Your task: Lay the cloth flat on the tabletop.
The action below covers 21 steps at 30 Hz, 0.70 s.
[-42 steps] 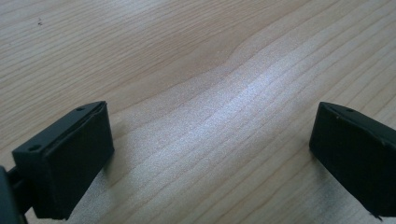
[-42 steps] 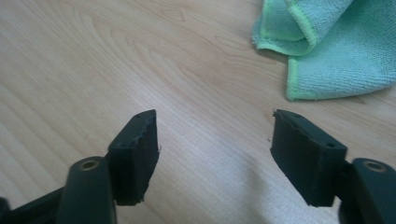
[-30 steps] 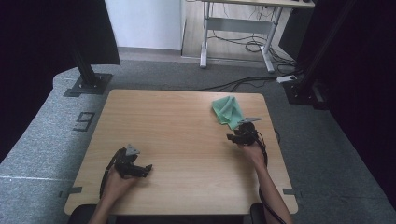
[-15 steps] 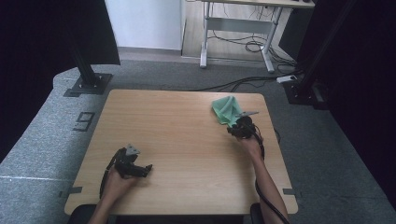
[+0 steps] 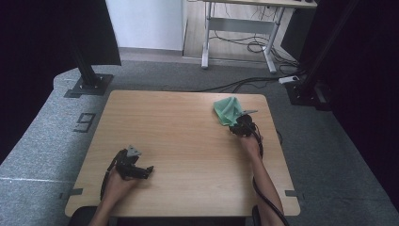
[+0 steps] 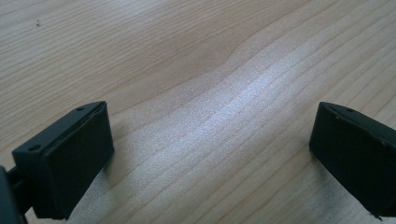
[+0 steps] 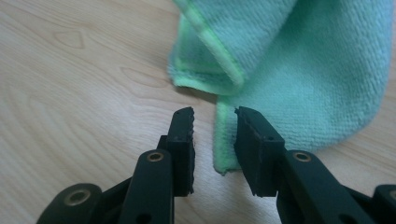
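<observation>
A folded green cloth point(image 5: 228, 109) lies at the far right of the wooden table point(image 5: 179, 132). My right gripper point(image 5: 235, 125) sits at its near edge. In the right gripper view the jaws stand a narrow gap apart point(image 7: 214, 119), open, with the hemmed edge of the cloth point(image 7: 303, 70) lying on the table just under and between the tips; they do not pinch it. My left gripper point(image 5: 145, 170) rests near the front left of the table. Its jaws are wide open point(image 6: 210, 135) over bare wood, holding nothing.
The right table edge runs close beside the cloth. Beyond the table are a grey floor mat, black stand bases point(image 5: 87, 84) at the back left and right, and a desk frame with cables point(image 5: 235, 42) farther back.
My right gripper has crept forward up to the cloth's near edge. The left gripper has stayed where it was.
</observation>
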### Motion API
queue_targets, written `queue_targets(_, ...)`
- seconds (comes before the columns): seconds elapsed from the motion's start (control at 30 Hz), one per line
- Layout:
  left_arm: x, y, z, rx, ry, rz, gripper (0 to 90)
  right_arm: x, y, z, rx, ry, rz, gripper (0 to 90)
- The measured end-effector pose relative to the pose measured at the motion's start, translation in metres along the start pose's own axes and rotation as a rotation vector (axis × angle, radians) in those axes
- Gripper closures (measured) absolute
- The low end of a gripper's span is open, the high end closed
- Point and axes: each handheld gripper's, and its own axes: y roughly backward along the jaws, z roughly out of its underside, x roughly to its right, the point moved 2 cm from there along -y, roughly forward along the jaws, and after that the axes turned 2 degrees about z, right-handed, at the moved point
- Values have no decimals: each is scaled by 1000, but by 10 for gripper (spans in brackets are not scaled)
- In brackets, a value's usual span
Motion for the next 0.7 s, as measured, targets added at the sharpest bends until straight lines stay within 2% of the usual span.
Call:
queue_targets(0.13,0,0,0,0,0,1,0,2,0,3,-1,-18,0,770)
queue_targets(0.23,0,0,0,-1,-1,1,0,3,2,4,-12,-33,-13,803)
queue_targets(0.43,0,0,0,-2,-1,1,0,-3,7,8,-16,-29,-34,811)
queue_targets(0.7,0,0,0,-3,-1,2,0,-18,13,17,-7,-9,-79,810)
